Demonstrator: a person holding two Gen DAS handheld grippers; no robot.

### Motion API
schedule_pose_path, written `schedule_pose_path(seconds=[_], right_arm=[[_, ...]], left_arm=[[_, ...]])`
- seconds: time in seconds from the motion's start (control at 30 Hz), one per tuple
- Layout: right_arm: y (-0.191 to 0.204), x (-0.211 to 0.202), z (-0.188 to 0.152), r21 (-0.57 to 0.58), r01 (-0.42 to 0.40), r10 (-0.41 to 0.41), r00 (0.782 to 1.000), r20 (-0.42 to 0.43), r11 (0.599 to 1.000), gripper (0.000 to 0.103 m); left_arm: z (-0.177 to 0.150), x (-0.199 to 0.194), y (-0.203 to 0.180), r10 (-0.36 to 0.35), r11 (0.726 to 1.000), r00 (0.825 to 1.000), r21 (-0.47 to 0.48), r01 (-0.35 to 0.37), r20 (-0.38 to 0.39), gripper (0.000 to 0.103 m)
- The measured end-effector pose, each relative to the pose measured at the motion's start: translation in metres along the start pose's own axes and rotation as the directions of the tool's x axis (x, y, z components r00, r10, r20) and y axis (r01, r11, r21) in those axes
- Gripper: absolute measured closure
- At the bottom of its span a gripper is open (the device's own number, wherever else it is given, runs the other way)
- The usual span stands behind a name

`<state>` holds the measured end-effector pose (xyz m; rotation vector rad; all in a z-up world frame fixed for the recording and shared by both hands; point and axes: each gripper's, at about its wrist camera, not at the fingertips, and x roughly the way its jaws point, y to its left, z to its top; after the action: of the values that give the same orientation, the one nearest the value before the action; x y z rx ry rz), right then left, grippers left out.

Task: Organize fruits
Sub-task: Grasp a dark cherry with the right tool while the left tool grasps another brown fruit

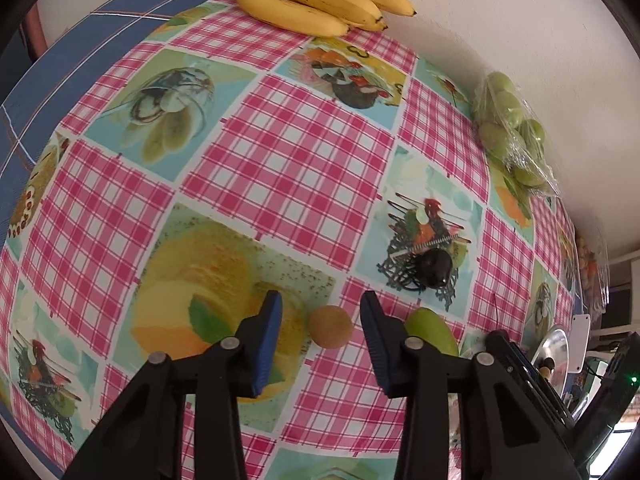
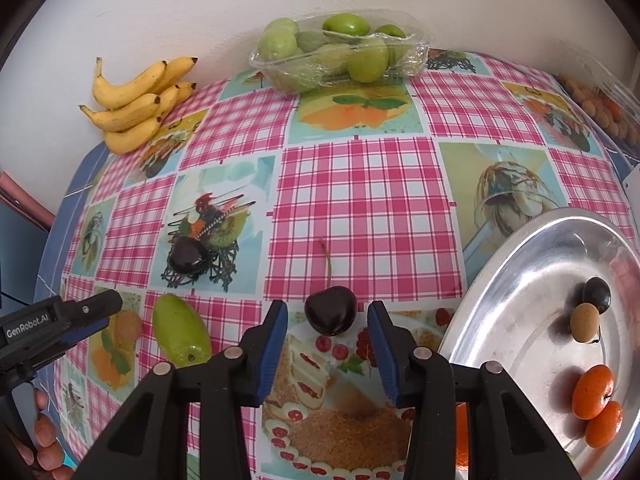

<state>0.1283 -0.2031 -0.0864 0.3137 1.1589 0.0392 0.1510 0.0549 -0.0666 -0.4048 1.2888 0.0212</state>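
My left gripper (image 1: 320,320) is open, its blue pads either side of a small round brown fruit (image 1: 330,326) on the tablecloth. A loose green fruit (image 1: 430,330) lies just right of it, and a dark cherry (image 1: 434,267) farther off. My right gripper (image 2: 327,320) is open around a dark cherry with a stem (image 2: 330,310). The silver tray (image 2: 516,280) at the right holds a dark fruit (image 2: 597,294), a brown fruit (image 2: 585,322) and two small oranges (image 2: 593,391). The right wrist view also shows the green fruit (image 2: 181,334), the other cherry (image 2: 187,260) and the left gripper (image 2: 105,312).
A bunch of bananas (image 2: 138,104) and a clear punnet of green fruits (image 2: 336,52) stand against the back wall. Another clear pack of small brown and orange fruits (image 2: 600,108) sits at the far right. The checked tablecloth (image 2: 360,196) covers the table.
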Motion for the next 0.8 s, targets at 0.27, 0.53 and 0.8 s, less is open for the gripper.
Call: schedule_pose_path(seconds=[0.27,0.53,0.8], right_arm=[[0.003,0.003,-0.001,-0.010,0.007,-0.007,1.000,0.002,1.000,0.064],[0.005,0.007,0.000,-0.024,0.015,-0.015,1.000,-0.002,1.000,0.064],[0.008,0.008,0.001,-0.041,0.040,-0.040,0.999,0.005,0.998,0.069]], left_arm=[[0.001,0.005,0.001,-0.002,1.000,1.000,-0.006,0.002,-0.015,0.064],[0.000,0.011,-0.003,-0.005,1.000,0.999,0.013,0.005,-0.035,0.072],[0.001,0.017,-0.005,-0.002,1.000,0.999,0.025,0.003,-0.047,0.074]])
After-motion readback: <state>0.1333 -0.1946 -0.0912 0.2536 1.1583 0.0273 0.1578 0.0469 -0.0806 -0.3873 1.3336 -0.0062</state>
